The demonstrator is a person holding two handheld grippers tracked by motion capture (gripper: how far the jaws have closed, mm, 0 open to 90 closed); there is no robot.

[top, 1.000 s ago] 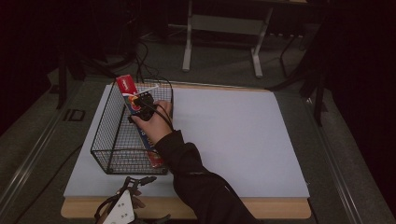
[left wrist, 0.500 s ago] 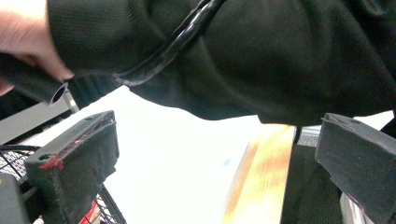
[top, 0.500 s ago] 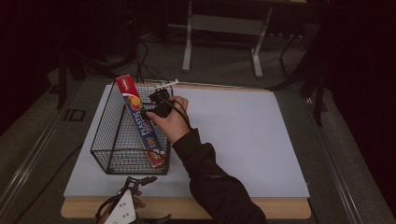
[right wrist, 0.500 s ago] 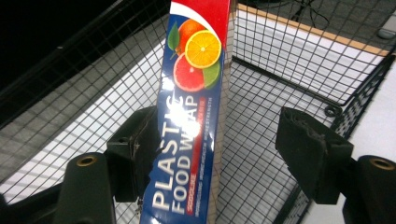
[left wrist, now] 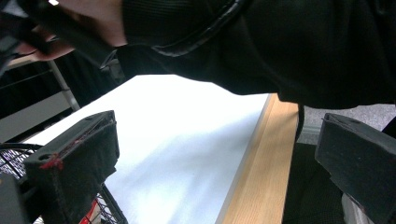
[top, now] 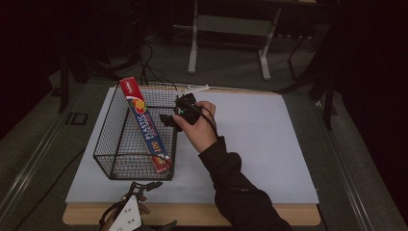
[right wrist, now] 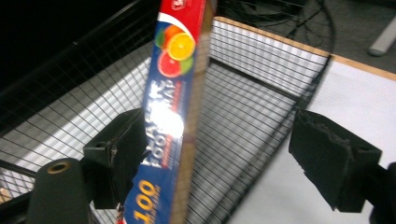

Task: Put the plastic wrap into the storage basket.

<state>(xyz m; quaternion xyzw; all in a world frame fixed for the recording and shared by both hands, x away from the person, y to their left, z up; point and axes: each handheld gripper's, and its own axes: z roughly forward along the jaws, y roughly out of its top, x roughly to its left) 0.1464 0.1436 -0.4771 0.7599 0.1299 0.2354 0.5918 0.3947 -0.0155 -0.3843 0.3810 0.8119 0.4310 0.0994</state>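
A long red and blue plastic wrap box (top: pixel 144 126) leans slantwise in a black wire basket (top: pixel 107 144), its top end above the far left corner and its foot at the near right corner. My right gripper (top: pixel 170 120) hovers at the basket's right rim, open. In the right gripper view the box (right wrist: pixel 173 116) stands between the spread jaws of that gripper (right wrist: pixel 224 149), close to the left one. My left gripper (top: pixel 143 187) sits low at the table's front edge, and the left gripper view shows this gripper (left wrist: pixel 219 154) open with nothing in it.
The basket stands on the left half of a white mat (top: pixel 260 139) on a wood-edged table (top: pixel 269 214). A dark sleeve (top: pixel 235 183) crosses the near middle. Cables (top: pixel 149 77) and a metal frame's legs (top: pixel 195 43) lie on the floor beyond.
My right gripper has let go of the box and drawn back to the right, out over the basket's right rim. The box stays leaning in the basket. The left gripper has held still.
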